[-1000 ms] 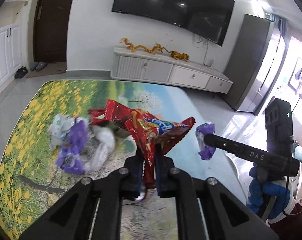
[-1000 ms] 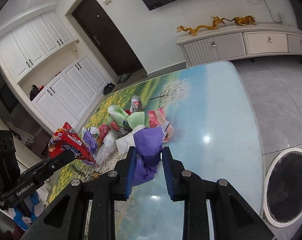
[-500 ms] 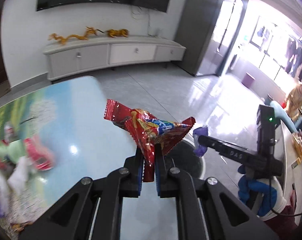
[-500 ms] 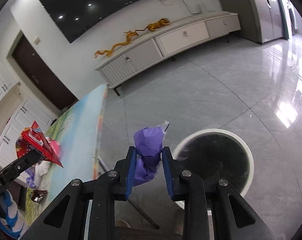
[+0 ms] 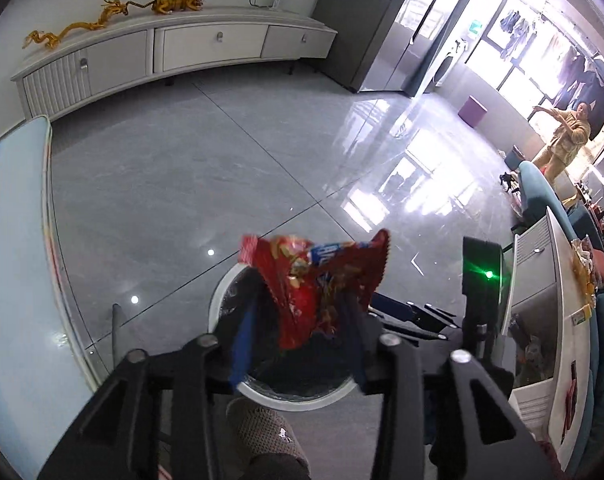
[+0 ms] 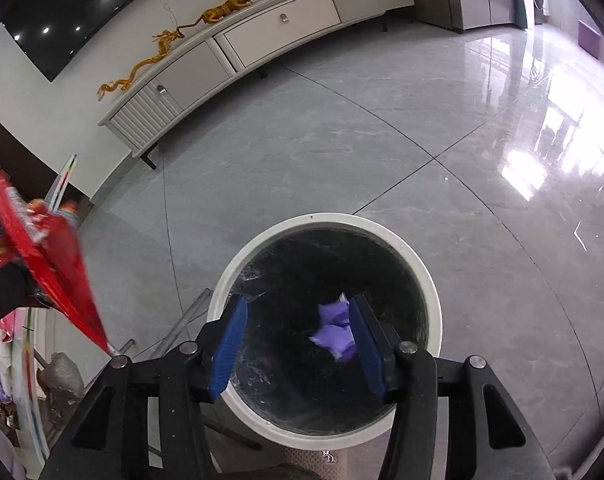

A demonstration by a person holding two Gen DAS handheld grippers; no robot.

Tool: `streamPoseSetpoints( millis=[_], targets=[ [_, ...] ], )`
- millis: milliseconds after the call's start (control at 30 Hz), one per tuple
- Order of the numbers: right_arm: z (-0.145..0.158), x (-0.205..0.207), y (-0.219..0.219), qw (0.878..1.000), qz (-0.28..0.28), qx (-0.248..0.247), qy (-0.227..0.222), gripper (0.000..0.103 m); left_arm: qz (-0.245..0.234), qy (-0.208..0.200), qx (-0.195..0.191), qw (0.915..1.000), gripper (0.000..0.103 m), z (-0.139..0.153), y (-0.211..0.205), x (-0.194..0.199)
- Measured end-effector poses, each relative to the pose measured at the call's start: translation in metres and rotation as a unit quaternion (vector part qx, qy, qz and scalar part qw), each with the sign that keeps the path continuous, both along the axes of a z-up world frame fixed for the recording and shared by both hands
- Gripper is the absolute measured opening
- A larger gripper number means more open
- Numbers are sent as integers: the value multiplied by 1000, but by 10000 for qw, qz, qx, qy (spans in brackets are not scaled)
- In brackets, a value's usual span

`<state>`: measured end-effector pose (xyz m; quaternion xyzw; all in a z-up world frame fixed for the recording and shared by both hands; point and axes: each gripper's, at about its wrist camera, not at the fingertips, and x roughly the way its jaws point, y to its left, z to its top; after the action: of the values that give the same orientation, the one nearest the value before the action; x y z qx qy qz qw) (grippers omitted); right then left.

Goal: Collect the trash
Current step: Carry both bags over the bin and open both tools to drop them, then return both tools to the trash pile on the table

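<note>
The trash bin (image 6: 323, 322) stands on the floor, round and white with a dark bag inside. Right above the bin, the left gripper (image 5: 298, 344) has just been opening its jaws. The red snack bag (image 5: 317, 284) sits loose between them, above the bin's mouth. The right gripper (image 6: 298, 344) has just been opening too. The purple wrapper (image 6: 333, 330) is next to its right pad, over the bin, and looks let go.

Both bits of trash look very light, thin and crinkly. The bag may be slippery. They should be easy to pinch by an edge or a fold, and should drop softly.
</note>
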<state>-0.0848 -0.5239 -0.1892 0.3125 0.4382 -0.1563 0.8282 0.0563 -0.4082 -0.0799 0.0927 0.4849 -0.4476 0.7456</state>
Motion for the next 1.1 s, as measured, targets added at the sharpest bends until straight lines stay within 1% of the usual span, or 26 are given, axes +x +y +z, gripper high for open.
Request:
streamPoseSetpoints(
  millis=[33,100,233,367,500,700,767,833,1000,1100],
  targets=[
    [-3,-2,-3,10000,-40,13,29,53,21,26,-27,10000,55,-3,-3,1],
    [-5,-5,-6,9999,-95,-28,97,54,23,81,-26,10000,55,-6,-5,2],
    [-3,-8,-6,9997,-180,-105,155,55,98,-17,-24,9999,55,0,2,1],
    [10,-4,4,9996,-158,-216,68,56,329,-201,-79,9992,55,15,23,5],
    [34,1,24,9990,38,-431,-129,56,535,-482,-188,9972,55,36,52,4],
    [77,10,62,9957,357,-721,-457,56,936,-836,-381,9914,56,64,116,-6],
    [93,14,77,9936,515,-827,-577,58,1122,-951,-436,9882,64,70,142,-8],
    [106,16,93,9912,670,-914,-683,59,1329,-1041,-488,9844,68,76,169,-8],
    [133,28,134,9844,1098,-1063,-878,59,1780,-1114,-603,9758,68,85,235,-4],
    [148,37,164,9786,1386,-1182,-956,59,2061,-1155,-692,9692,68,87,276,-6]
  ],
)
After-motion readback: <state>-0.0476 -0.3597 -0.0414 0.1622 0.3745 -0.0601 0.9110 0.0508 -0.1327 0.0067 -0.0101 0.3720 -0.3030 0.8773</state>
